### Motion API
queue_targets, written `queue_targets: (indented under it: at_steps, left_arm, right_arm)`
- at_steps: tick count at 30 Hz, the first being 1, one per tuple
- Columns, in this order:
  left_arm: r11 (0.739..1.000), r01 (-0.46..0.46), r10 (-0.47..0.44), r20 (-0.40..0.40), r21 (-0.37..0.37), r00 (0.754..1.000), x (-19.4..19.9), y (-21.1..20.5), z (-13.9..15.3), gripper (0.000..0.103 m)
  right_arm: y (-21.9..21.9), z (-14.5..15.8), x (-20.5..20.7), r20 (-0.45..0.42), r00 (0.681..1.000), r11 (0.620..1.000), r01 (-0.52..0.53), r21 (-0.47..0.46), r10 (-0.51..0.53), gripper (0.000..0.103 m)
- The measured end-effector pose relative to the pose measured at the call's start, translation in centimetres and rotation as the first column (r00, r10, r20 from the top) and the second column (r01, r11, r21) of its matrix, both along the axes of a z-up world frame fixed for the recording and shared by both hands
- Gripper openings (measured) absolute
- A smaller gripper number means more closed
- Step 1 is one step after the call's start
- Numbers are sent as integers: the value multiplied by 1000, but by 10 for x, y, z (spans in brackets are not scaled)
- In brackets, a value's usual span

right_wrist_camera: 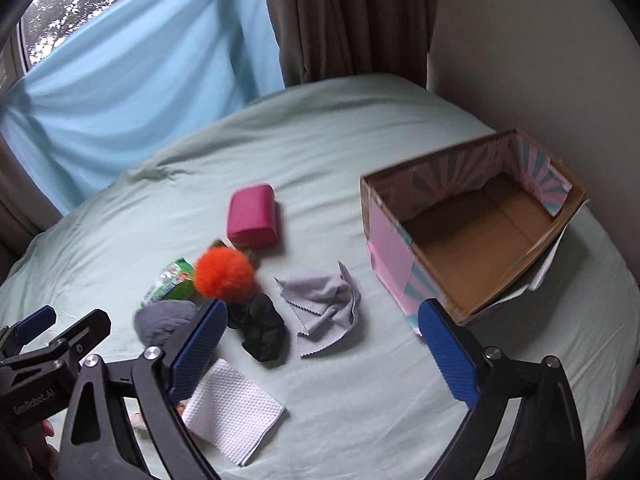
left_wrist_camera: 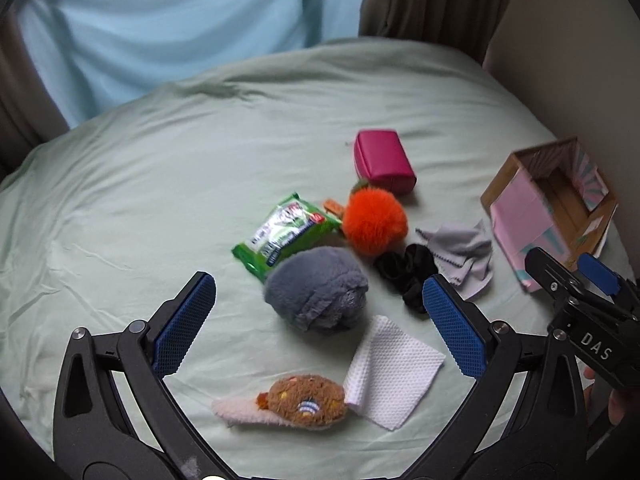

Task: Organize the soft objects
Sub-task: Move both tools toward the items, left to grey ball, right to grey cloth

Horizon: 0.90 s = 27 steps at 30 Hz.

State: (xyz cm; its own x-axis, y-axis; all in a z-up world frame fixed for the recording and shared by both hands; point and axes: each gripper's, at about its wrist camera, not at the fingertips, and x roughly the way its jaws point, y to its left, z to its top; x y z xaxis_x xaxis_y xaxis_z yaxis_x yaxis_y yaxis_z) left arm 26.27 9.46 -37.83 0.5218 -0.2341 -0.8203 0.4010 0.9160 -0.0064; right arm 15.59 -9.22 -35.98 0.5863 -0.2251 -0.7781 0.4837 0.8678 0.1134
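Nearest to you, your left hand-held gripper [left_wrist_camera: 320, 320] hangs over the bed [left_wrist_camera: 160, 184] with its jaws spread wide and nothing between the pads, touching nothing; just below it lie a brown cookie-shaped plush [left_wrist_camera: 306, 402] on a pale fluffy strip and a folded white paper towel [left_wrist_camera: 390, 376], the two touching at one corner. Your right hand-held gripper [right_wrist_camera: 320, 356] is likewise wide apart and empty, poised above the sheet between the paper towel and the box, so neither hand has committed to a pick yet. A little farther on sits a grey plush ball [left_wrist_camera: 316, 290], and beside it a black scrunchie [left_wrist_camera: 412, 276] and a crumpled grey cloth [left_wrist_camera: 464, 258] that touch each other. Beyond those, an orange pom-pom [left_wrist_camera: 374, 220] leans against a green wipes pack [left_wrist_camera: 286, 232], with a pink pouch [left_wrist_camera: 384, 160] just behind it. The soft things appear bunched in one loose cluster mid-bed, probably so each hand can reach them without crossing. Off to your right, well apart from the cluster, the open cardboard box [right_wrist_camera: 384, 240] stands upright and empty, most likely the place the items are meant to go. Farthest away hang a blue sheet [right_wrist_camera: 140, 100] and brown curtains [right_wrist_camera: 352, 20].
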Motion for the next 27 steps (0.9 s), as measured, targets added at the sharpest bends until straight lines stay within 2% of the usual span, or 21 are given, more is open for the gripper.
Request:
queue_targets:
  at_steps: [2, 7, 15, 17, 19, 22, 27]
  left_arm:
    - [1000, 14, -14, -13, 9, 1000, 7, -7, -21, 103]
    - [999, 30, -29, -32, 32, 999, 21, -19, -61, 100]
    - [996, 37, -33, -46, 85, 998, 34, -29, -94, 91]
    - [995, 35, -31, -45, 97, 998, 35, -28, -97, 88]
    - [992, 29, -24, -43, 124, 999, 36, -29, -101, 81]
    - [992, 23, -19, -37, 125, 999, 37, -29, -102, 75]
    - [992, 24, -21, -18, 127, 1000, 31, -28, -100, 60]
  right_arm:
    - [-1, -23, 9, -18, 1000, 1000, 7, -3, -7, 87]
    - [-10, -68, 28, -38, 999, 1000, 13, -14, -13, 84]
    - [-16, -117, 51, -63, 998, 999, -30, -38, 27, 83]
    - [-17, -123, 55, -71, 996, 998, -50, -42, 47, 76]
    - [-17, -128, 60, -81, 995, 997, -65, -45, 62, 71]
    - [-18, -131, 65, -74, 995, 995, -77, -63, 73, 66]
    - [-14, -129, 72, -75, 991, 989, -119, -85, 113, 45]
